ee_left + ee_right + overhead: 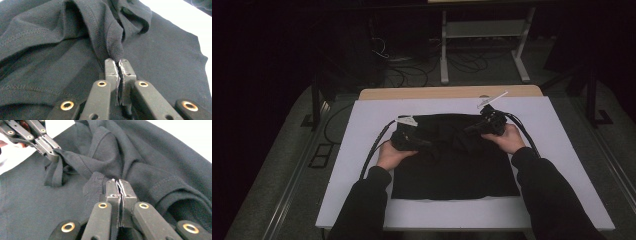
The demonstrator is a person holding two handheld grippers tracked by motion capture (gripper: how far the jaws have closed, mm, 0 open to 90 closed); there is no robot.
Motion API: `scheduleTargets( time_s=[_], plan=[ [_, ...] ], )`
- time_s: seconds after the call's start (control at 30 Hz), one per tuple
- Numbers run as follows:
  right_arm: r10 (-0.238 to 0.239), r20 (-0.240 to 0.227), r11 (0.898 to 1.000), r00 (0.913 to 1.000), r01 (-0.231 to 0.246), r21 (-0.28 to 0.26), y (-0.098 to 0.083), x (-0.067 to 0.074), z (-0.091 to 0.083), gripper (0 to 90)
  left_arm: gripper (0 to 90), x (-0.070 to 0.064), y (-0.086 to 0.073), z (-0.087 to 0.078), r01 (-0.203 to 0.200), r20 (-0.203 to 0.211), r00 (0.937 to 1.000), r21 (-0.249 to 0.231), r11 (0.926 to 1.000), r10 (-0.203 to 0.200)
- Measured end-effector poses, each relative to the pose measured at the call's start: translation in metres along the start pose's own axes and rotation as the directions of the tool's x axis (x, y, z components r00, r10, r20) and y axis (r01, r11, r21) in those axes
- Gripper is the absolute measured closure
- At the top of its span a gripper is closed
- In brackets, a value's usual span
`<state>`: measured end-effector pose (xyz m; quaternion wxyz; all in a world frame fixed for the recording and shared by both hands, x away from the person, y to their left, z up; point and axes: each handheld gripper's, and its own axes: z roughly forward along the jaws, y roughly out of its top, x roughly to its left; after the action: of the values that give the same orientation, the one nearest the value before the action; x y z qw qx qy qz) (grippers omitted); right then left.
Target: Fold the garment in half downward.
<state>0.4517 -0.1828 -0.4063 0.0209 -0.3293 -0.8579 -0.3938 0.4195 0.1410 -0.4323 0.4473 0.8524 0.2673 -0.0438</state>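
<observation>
A black shirt (457, 165) lies spread on the white table (362, 150), and both claws work at its far half, where the cloth is bunched into folds.

The left claw (119, 63) is clamped on a ridge of the shirt: in the left gripper view its two jaws stand pressed together, with a thin ribbed edge of fabric rising straight out from between their tips (the hem stitching shows plainly on the folds to the left of it). Beyond the tips the cloth climbs in a fold; under the jaws it lies flat.

The right claw (120, 183) is likewise shut tight on the shirt. In the right gripper view a stitched band of cloth meets its jaw tips, and a thick rolled fold lies just to the right of them. Farther off, up and to the left of this claw, the left claw shows with a pinch of the same shirt drawn taut from its tips.

In the high view the left claw (424, 143) and right claw (468, 131) point inward toward each other over the shirt's far half, near but apart, each held by a hand, the left hand (389, 155) and the right hand (511, 139) in dark sleeves.
</observation>
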Motion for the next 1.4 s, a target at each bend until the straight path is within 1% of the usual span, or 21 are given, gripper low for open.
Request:
scheduleTargets(
  time_s=[0.03,0.07,0.1,0.17,0.23,0.3,0.43,0.53,0.63,0.7,0.83,0.87,0.97,1.0,1.07,1.1,1.17,1.27,1.4],
  plan=[
    [0.003,0.004,1.000,1.0000,-0.003,-0.003,0.000,0.001,-0.001,86.4,86.3,-0.001,0.000,-0.001,0.001,-0.005,1.0000,-0.003,1.0000,-0.001],
    [0.000,0.010,1.000,1.0000,0.000,-0.006,-0.001,0.002,-0.003,86.4,86.2,-0.001,0.001,-0.003,-0.006,-0.013,0.9999,-0.004,1.0000,0.006],
    [0.003,0.018,1.000,0.9998,-0.002,-0.015,-0.001,0.002,-0.005,86.4,86.2,-0.001,0.001,-0.003,-0.006,-0.013,0.9999,-0.004,1.0000,0.006],
    [0.008,0.029,0.999,0.9995,-0.007,-0.034,-0.001,0.002,-0.009,86.5,86.2,-0.003,0.003,-0.008,0.005,-0.024,0.9997,-0.029,0.9996,-0.005],
    [0.020,0.031,0.998,0.9993,-0.019,-0.055,-0.001,0.003,-0.015,86.5,86.3,-0.005,0.005,-0.011,-0.004,-0.033,0.9995,-0.039,0.9992,0.002],
    [0.027,0.029,0.997,0.9992,-0.025,-0.070,-0.001,0.004,-0.020,86.5,86.3,-0.007,0.006,-0.014,0.003,-0.035,0.9994,-0.048,0.9988,-0.005],
    [0.022,0.040,0.996,0.9990,-0.019,-0.089,-0.001,0.008,-0.032,86.5,86.4,-0.010,0.006,-0.019,0.001,-0.039,0.9993,-0.064,0.9979,-0.003],
    [0.023,0.044,0.994,0.9988,-0.018,-0.107,-0.001,0.011,-0.040,86.4,86.3,-0.014,0.007,-0.025,-0.002,-0.045,0.9990,-0.085,0.9963,-0.002],
    [0.028,0.045,0.992,0.9986,-0.022,-0.125,-0.003,0.013,-0.048,86.5,86.3,-0.019,0.008,-0.029,-0.019,-0.063,0.9979,-0.077,0.9969,0.014],
    [0.032,0.045,0.991,0.9985,-0.025,-0.135,-0.004,0.015,-0.052,86.4,86.3,-0.024,0.008,-0.030,-0.019,-0.068,0.9976,-0.079,0.9967,0.013],
    [0.030,0.034,0.988,0.9989,-0.025,-0.152,-0.010,0.022,-0.057,86.4,86.3,-0.032,0.009,-0.032,-0.039,-0.086,0.9958,-0.066,0.9971,0.033],
    [0.028,0.033,0.988,0.9991,-0.022,-0.154,-0.013,0.024,-0.058,86.4,86.3,-0.034,0.008,-0.033,-0.046,-0.089,0.9952,-0.061,0.9971,0.040],
    [0.022,0.026,0.987,0.9994,-0.018,-0.161,-0.021,0.030,-0.061,86.4,86.3,-0.040,0.004,-0.036,-0.045,-0.101,0.9941,-0.057,0.9974,0.039],
    [0.022,0.022,0.987,0.9995,-0.018,-0.162,-0.024,0.032,-0.063,86.4,86.3,-0.042,0.003,-0.038,-0.039,-0.100,0.9945,-0.064,0.9972,0.033],
    [0.023,0.014,0.985,0.9996,-0.021,-0.169,-0.029,0.036,-0.065,86.4,86.3,-0.046,0.002,-0.041,-0.053,-0.105,0.9934,-0.060,0.9968,0.047],
    [0.024,0.008,0.985,0.9997,-0.022,-0.173,-0.032,0.038,-0.066,86.4,86.3,-0.050,0.001,-0.042,-0.047,-0.106,0.9936,-0.063,0.9969,0.040],
    [0.024,-0.004,0.983,0.9997,-0.025,-0.181,-0.038,0.042,-0.069,86.4,86.3,-0.055,-0.001,-0.043,-0.065,-0.116,0.9915,-0.049,0.9967,0.059],
    [0.017,-0.015,0.984,0.9997,-0.019,-0.180,-0.047,0.047,-0.069,86.4,86.3,-0.063,-0.006,-0.043,-0.070,-0.125,0.9900,-0.029,0.9971,0.066],
    [0.011,-0.027,0.984,0.9996,-0.015,-0.177,-0.058,0.053,-0.070,86.4,86.2,-0.070,-0.011,-0.044,-0.062,-0.128,0.9900,-0.028,0.9977,0.058]
  ],
)
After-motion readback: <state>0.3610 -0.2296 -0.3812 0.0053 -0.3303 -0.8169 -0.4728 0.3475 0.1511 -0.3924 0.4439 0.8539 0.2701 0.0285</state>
